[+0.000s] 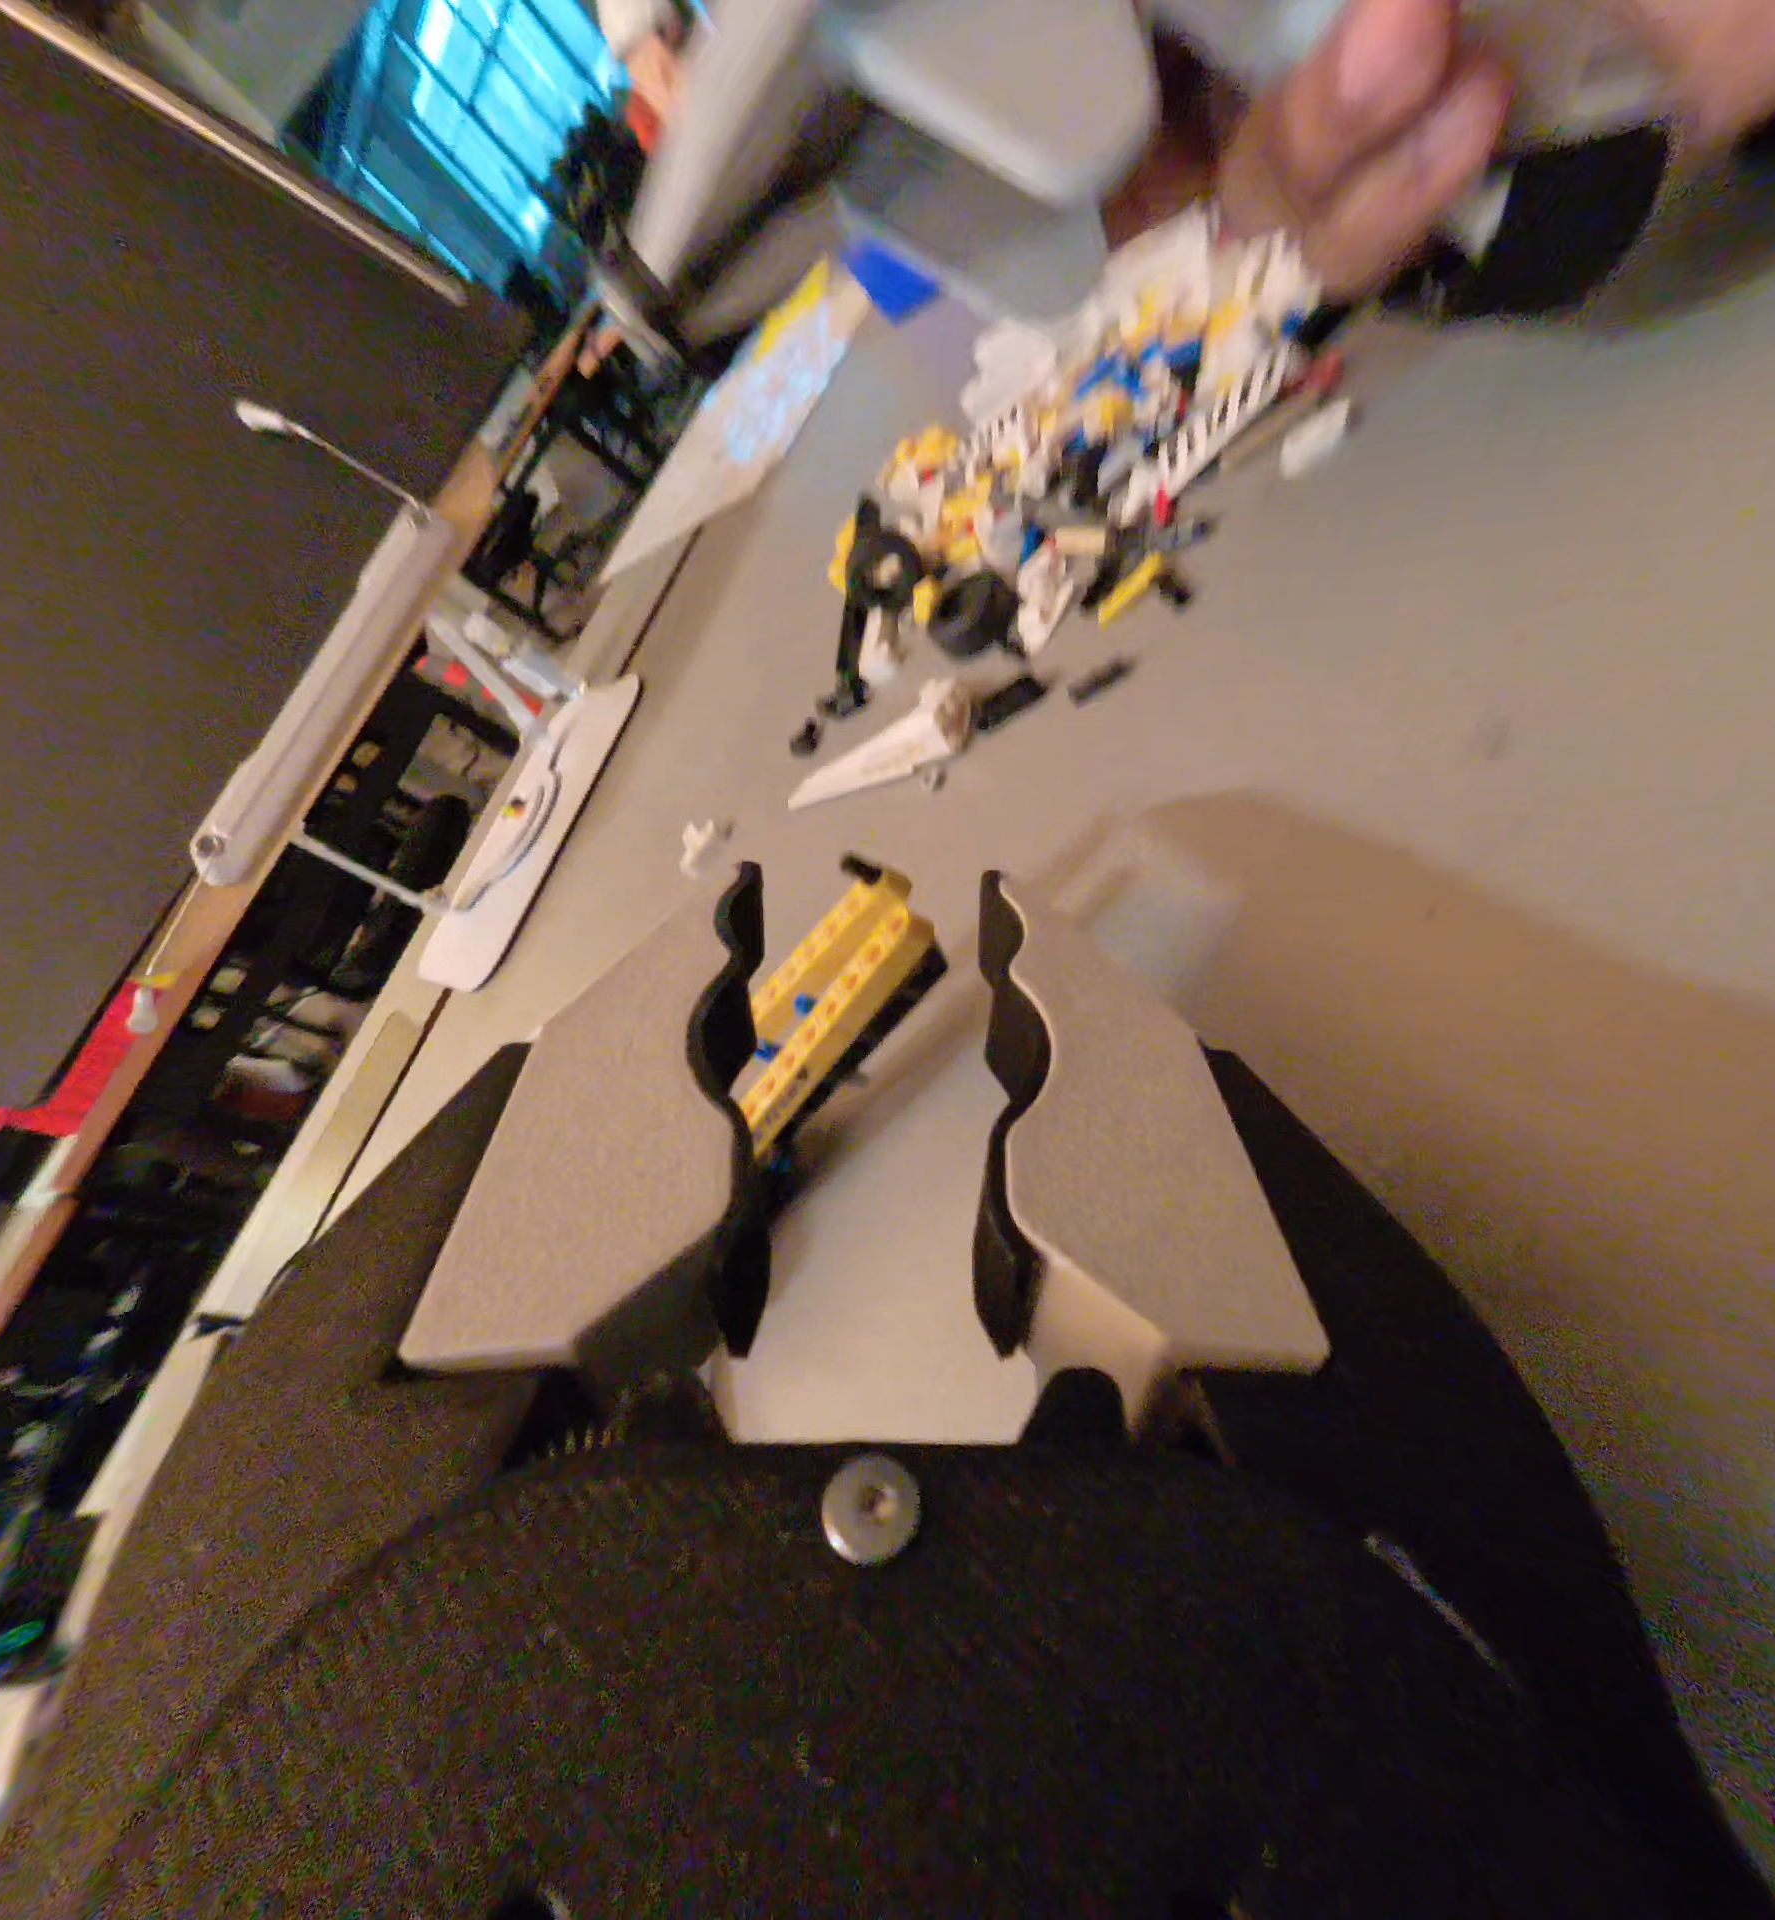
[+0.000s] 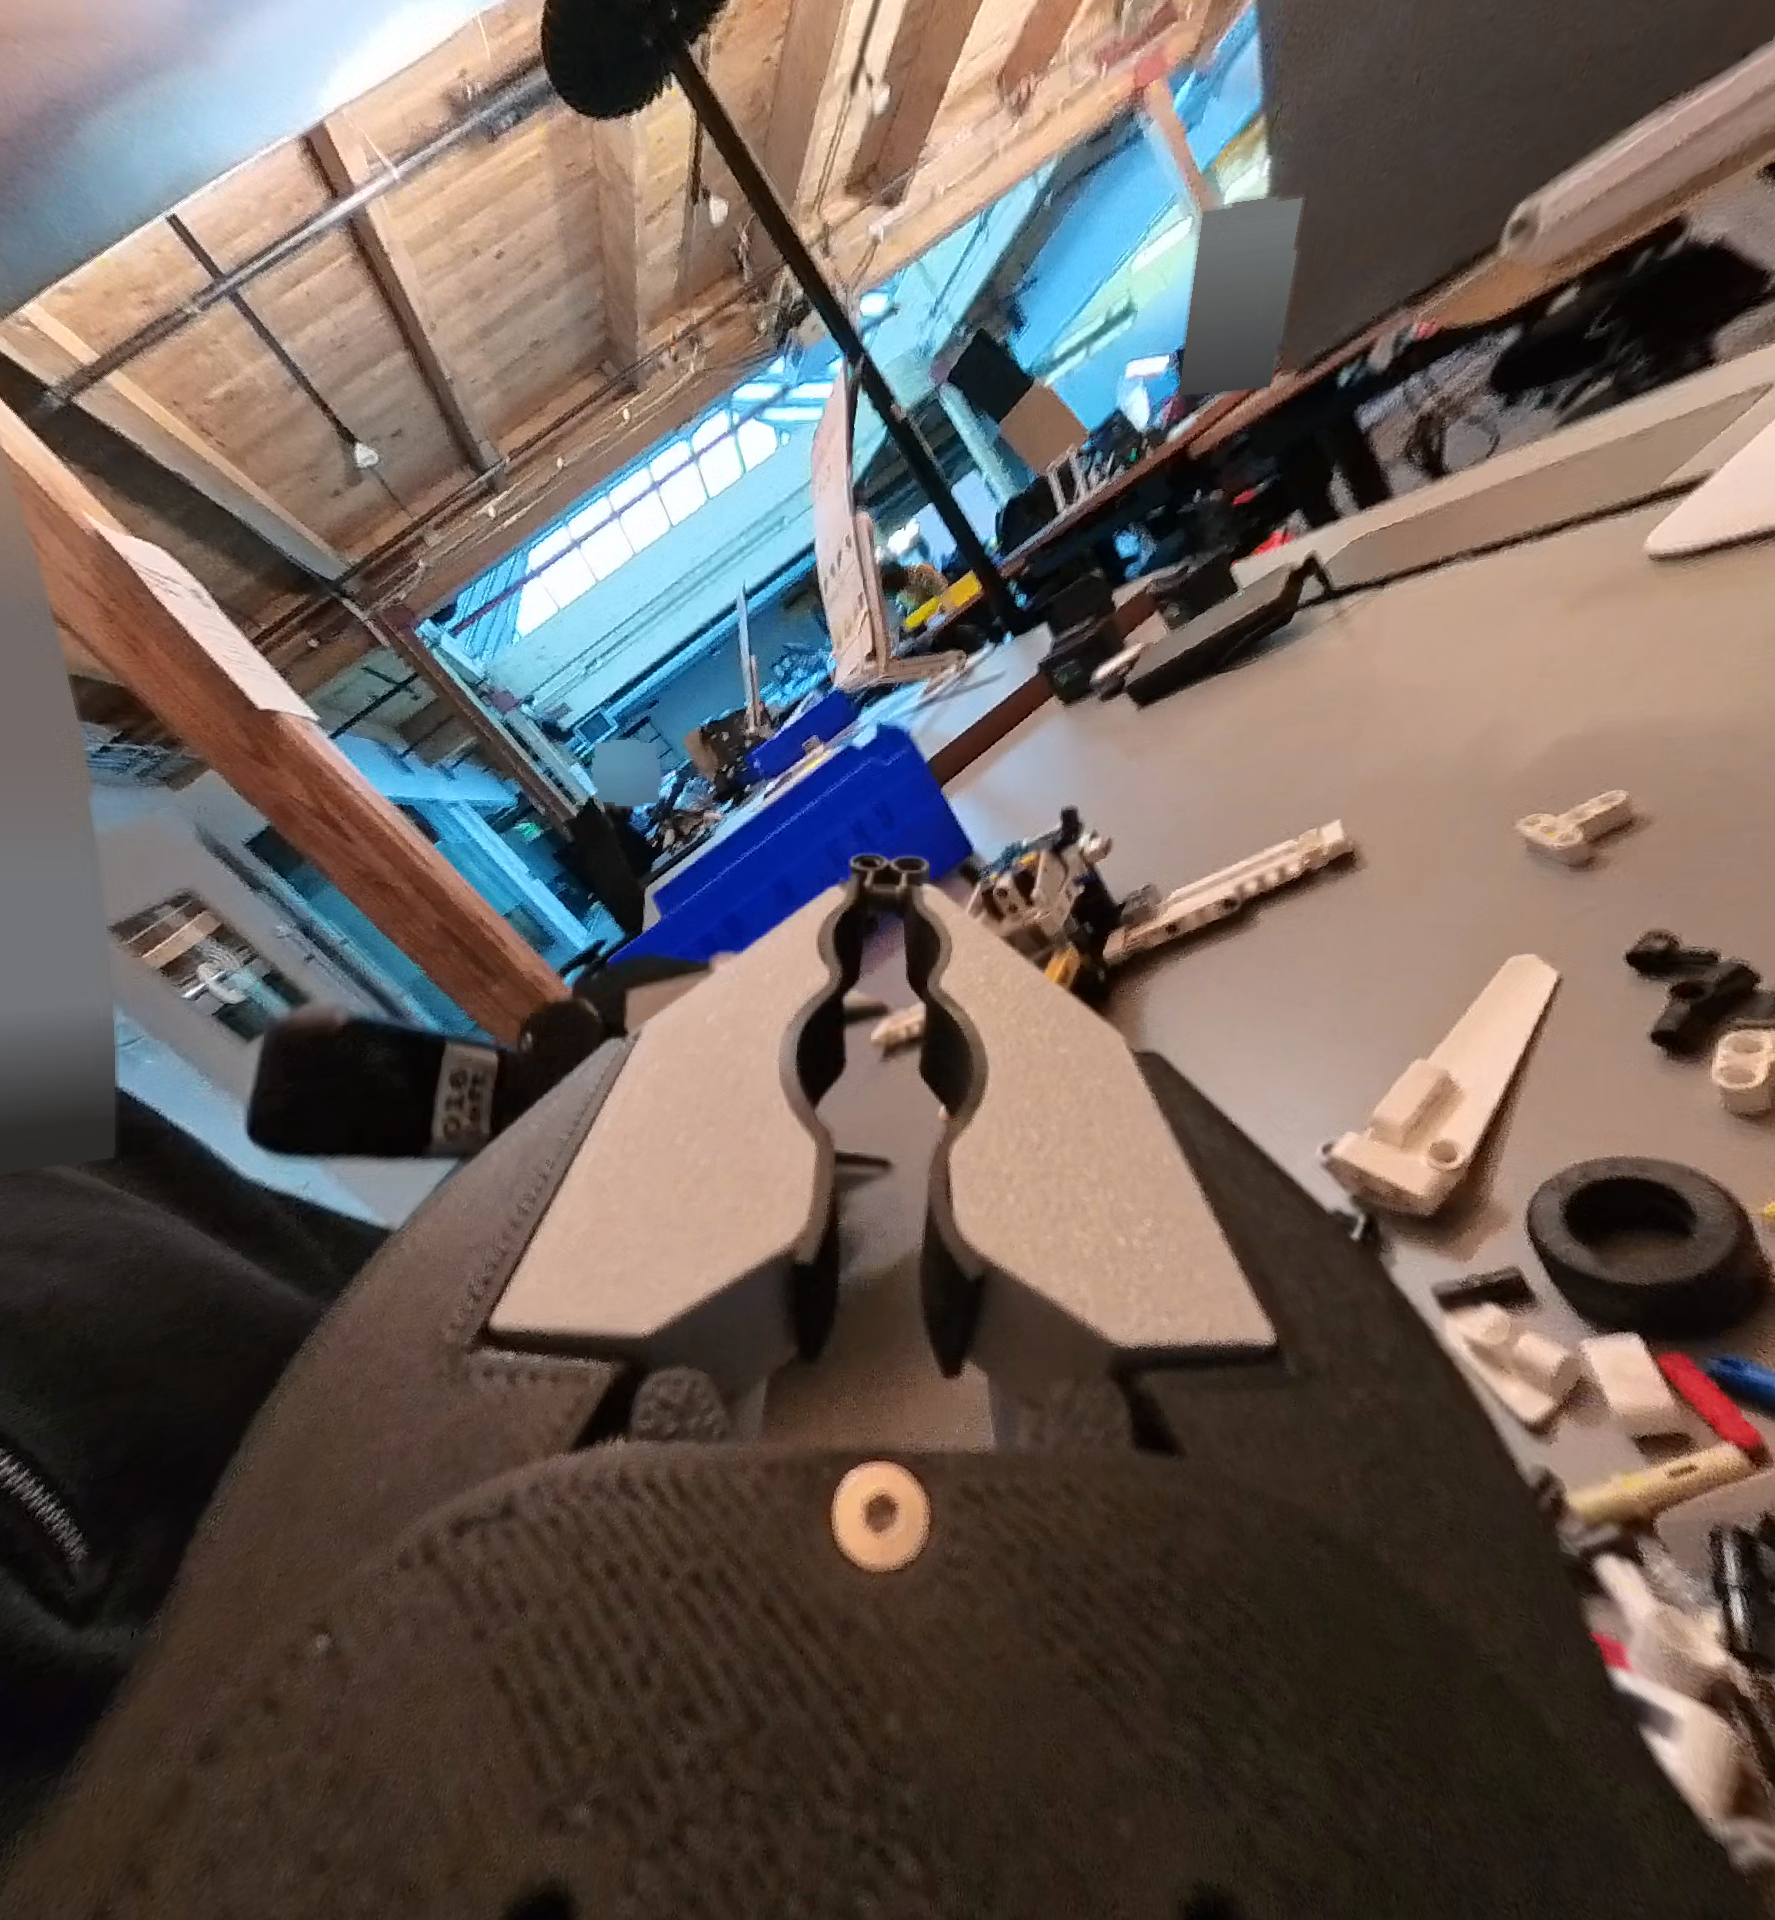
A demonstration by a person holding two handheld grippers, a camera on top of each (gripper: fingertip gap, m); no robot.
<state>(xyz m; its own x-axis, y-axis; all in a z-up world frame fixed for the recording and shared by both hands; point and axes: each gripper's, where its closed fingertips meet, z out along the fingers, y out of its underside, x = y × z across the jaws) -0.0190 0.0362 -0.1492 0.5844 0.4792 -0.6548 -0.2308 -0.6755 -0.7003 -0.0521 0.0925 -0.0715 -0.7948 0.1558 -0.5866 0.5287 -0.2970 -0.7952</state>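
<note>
Tongs differ sharply between the two wrist views. The left tongs (image 1: pixel 870 883) stand wide apart over a yellow beam assembly (image 1: pixel 841 997) that lies on the grey worktop (image 1: pixel 1485 644); its near end is hidden behind the left finger, so contact on that side cannot be judged, while a clear gap shows beside the right finger. The right tongs (image 2: pixel 888 878) are nearly closed, their tips pinching a small black connector (image 2: pixel 888 871), raised off the worktop.

Only the left view shows the main brick pile (image 1: pixel 1091 457), a long white wedge (image 1: pixel 872 753) and a small white piece (image 1: pixel 704 844) just beyond the fingertips; a blurred hand (image 1: pixel 1382 135) and grey gripper body fill its upper right. Only the right view shows a blue bin (image 2: pixel 821 842) at the worktop's far edge, a small grey-and-blue build (image 2: pixel 1044 904), a white beam (image 2: pixel 1236 883), a black tyre (image 2: pixel 1641 1242) and a white panel (image 2: pixel 1454 1081). Loose pieces at its lower right are smeared and cut off by the frame.
</note>
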